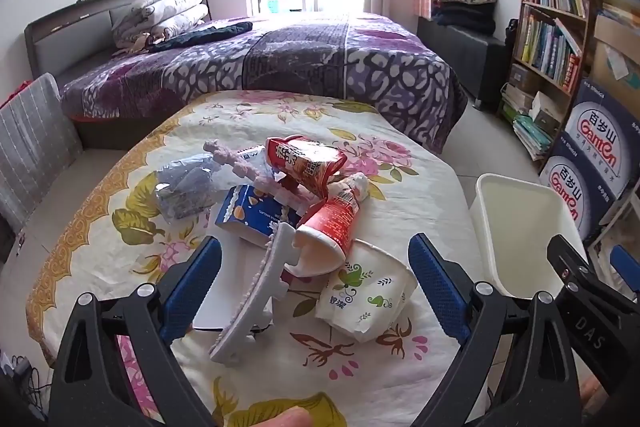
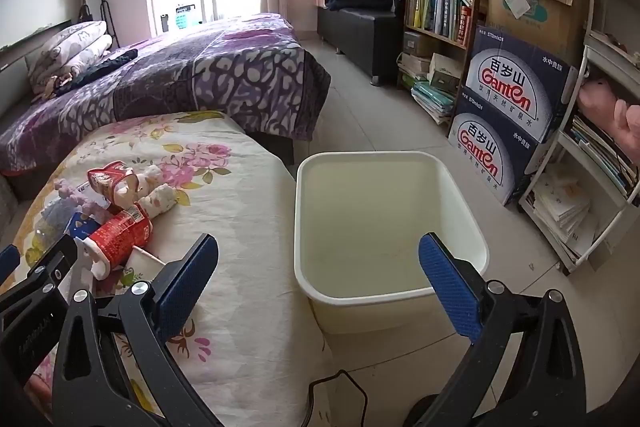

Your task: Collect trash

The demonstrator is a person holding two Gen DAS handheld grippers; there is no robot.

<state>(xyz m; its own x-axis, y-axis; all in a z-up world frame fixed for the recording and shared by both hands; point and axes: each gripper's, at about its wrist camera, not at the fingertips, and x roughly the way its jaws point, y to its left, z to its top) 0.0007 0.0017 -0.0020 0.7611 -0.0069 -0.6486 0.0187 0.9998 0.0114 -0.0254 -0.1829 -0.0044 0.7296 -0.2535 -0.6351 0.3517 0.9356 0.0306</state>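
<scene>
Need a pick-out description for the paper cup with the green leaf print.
Start at the table with the floral cloth and its trash pile. At the pile's near edge, towards the white bin, lies the paper cup on its side. Unlike the red cup touching it, it is white with green leaves.

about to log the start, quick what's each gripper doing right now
Left gripper: open, holding nothing, fingers spread above the trash pile.
Right gripper: open, holding nothing, over the near edge of the white bin.

trash pile (image 1: 304,211) on table (image 1: 400,195) | bin (image 2: 384,223) right, on floor
</scene>
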